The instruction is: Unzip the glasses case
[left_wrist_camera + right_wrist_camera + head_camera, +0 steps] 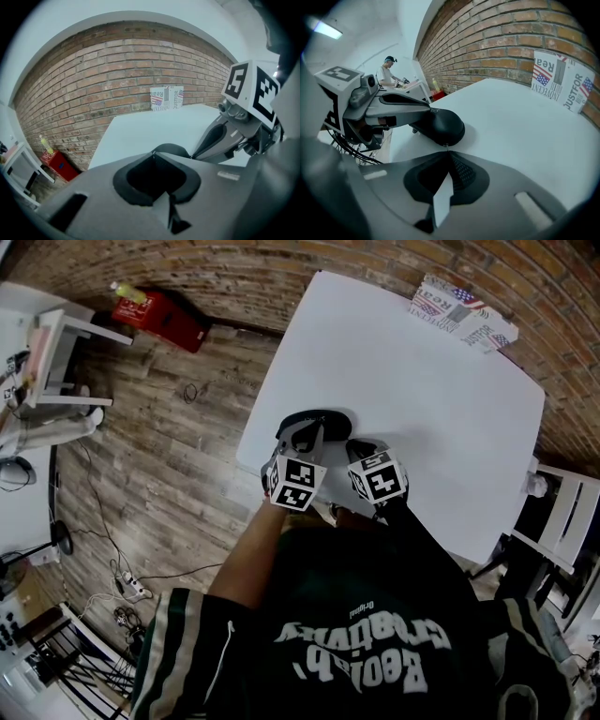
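Item under inspection: a black glasses case (314, 420), oval and domed, is found closed, with the zip apparently not yet run.
Location: the case lies flat on the white table (422, 381), close to the table edge nearest the person.
Left claw: the left gripper (152, 153) is held over that same table edge, jaws pressed together, tips set against the near end of the case. Whether a seam or tab is pinched cannot be made out.
Right claw: the right gripper (447, 151) is held beside it over the same table edge, jaws pressed together on what is judged to be the small metal zipper pull (445, 146), at the case rim.
Weight: the case is judged light and likely to slide on the smooth table if it is not restrained.
Stiffness: a semi-rigid shell is judged; a moderate squeeze should be tolerated.
Surface: a smooth, faintly glossy skin is noted, so a slippery hold is expected on the dome.
Hold points: the pull tab is recommended for the drawing claw, and the opposite end or rim for the steadying claw.
Risk: the thin pull may slip from the pads if it is tugged off the zip line.
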Action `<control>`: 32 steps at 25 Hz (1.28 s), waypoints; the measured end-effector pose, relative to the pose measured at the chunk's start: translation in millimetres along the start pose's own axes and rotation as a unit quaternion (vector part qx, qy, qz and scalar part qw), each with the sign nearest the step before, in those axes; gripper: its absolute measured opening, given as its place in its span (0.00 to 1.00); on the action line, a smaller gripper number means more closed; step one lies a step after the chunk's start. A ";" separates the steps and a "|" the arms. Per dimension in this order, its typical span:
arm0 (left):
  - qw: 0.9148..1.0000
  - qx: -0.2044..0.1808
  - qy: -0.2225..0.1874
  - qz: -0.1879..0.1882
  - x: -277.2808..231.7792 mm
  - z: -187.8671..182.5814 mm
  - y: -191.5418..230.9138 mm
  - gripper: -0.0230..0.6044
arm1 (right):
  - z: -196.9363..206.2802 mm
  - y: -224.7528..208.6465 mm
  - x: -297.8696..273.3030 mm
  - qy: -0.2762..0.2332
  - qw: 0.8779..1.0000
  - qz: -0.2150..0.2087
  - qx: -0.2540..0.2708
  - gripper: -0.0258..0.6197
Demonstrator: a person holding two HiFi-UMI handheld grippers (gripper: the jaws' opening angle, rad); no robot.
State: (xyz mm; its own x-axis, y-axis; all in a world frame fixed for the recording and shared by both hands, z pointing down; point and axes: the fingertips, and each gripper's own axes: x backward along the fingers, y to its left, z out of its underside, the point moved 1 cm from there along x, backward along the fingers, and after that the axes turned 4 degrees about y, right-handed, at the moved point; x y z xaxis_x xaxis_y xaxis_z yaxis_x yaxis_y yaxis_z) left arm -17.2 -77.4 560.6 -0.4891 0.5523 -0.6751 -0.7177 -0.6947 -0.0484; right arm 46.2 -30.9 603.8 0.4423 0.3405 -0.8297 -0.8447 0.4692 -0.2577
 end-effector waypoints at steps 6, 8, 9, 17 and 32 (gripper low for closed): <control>1.000 0.005 0.000 0.001 -0.8 -0.5 0.5 0.05 | -5.9 -19.3 -0.5 -0.004 1.000 0.014 0.009 0.06; 1.000 0.008 0.001 0.003 -1.4 -0.7 0.3 0.05 | -7.0 -22.3 -1.3 -0.004 1.000 0.016 0.016 0.06; 1.000 0.009 0.001 0.003 -1.8 -0.8 0.3 0.05 | -7.5 -23.3 -1.7 -0.004 1.000 0.016 0.020 0.06; 1.000 0.013 0.001 -0.001 -2.4 -0.2 -0.4 0.05 | -10.2 -27.9 -4.0 0.001 0.998 0.021 0.067 0.06; 1.000 0.019 0.003 0.012 -1.3 1.3 -0.2 0.05 | -25.8 -35.7 -10.9 0.023 0.980 0.022 0.195 0.06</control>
State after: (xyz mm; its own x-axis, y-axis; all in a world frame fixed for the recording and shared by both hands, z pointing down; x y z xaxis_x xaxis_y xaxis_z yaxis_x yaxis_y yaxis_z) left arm -17.1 -77.4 562.5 -0.5037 0.5331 -0.6798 -0.7239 -0.6899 -0.0046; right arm 63.8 -72.4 609.3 0.3867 0.3353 -0.8591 -0.6789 0.7340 -0.0191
